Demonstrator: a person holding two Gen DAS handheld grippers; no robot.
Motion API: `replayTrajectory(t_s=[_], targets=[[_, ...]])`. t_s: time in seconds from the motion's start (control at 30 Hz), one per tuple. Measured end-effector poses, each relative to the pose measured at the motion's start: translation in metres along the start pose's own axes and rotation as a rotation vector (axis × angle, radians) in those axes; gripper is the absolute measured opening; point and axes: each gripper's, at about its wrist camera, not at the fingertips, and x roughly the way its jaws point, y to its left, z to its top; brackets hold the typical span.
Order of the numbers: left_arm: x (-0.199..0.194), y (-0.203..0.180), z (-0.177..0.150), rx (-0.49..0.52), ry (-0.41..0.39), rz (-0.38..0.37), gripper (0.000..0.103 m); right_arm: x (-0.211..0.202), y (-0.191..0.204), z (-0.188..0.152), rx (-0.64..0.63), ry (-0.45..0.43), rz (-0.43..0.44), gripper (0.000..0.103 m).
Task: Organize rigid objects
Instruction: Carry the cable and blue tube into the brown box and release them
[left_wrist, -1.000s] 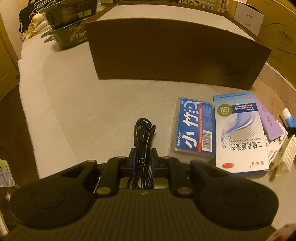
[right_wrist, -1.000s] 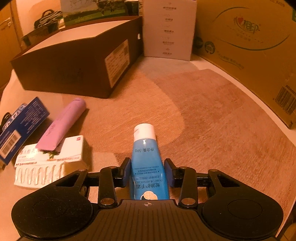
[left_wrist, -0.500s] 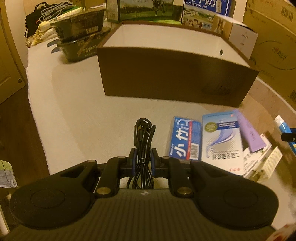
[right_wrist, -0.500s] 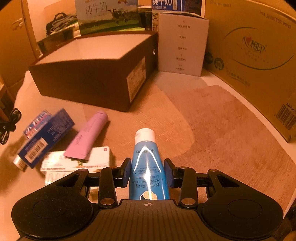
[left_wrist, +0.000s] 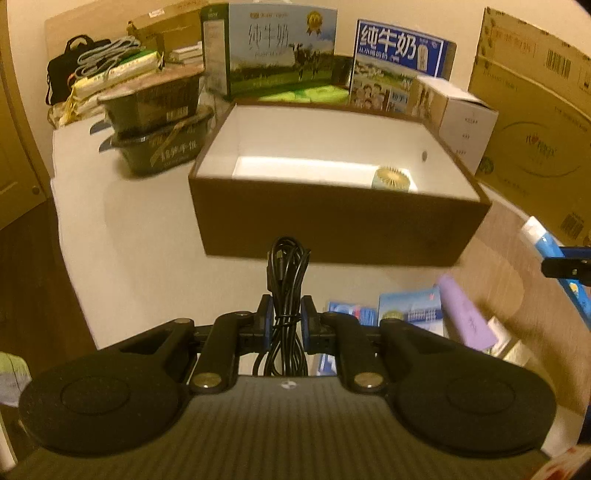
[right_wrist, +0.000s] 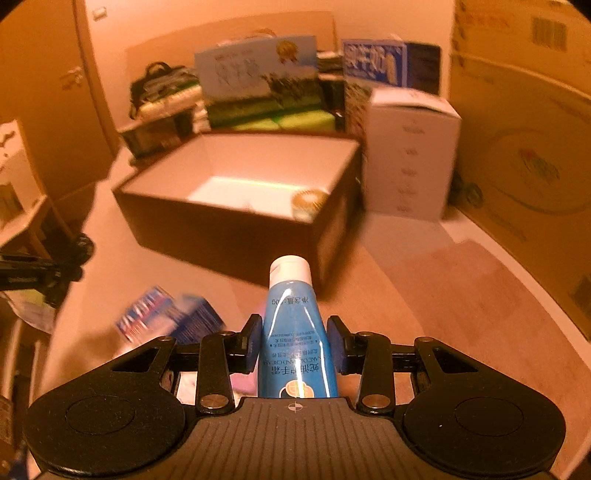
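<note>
Both loads airborne, brown box (left_wrist: 332, 225) at 12 o'clock.
My left gripper (left_wrist: 286, 317) pinches the coiled cable (left_wrist: 287, 280); right gripper (right_wrist: 291, 336) pinches the blue tube (right_wrist: 293, 332). One round item (left_wrist: 392, 178) already boxed; packets (left_wrist: 410, 314) and purple tube (left_wrist: 466, 317) remain at 3 o'clock.

one open brown box (left_wrist: 332, 225) with one gold-topped jar (left_wrist: 393, 178) inside; one coiled black cable (left_wrist: 286, 280); one blue tube (right_wrist: 295, 332); one purple tube (left_wrist: 463, 314); two blue-and-white packets (left_wrist: 410, 310) lying flat; two milk cartons (left_wrist: 280, 55) behind; two stacked dark trays (left_wrist: 159, 125)
</note>
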Motion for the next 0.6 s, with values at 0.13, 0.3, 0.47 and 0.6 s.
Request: replayTrajectory(t_s=[0.13, 0.3, 0.47, 0.6], targets=[[-0.002, -0.003, 0.025, 0.024, -0.042, -0.008, 0.013, 0.008, 0.014, 0.024, -0.022, -0.028, 0.043, 0.038], [0.001, -0.008, 0.059, 0.059, -0.084, -0.017, 0.013, 0.021, 0.026, 0.058, -0.045, -0.067, 0.084, 0.038], [0.014, -0.01, 0.092, 0.075, -0.097, -0.024, 0.013, 0.042, 0.034, 0.088, -0.062, -0.08, 0.111, 0.038], [0.034, -0.01, 0.118, 0.08, -0.086, -0.024, 0.013, 0.064, 0.037, 0.111, -0.063, -0.078, 0.121, 0.038]])
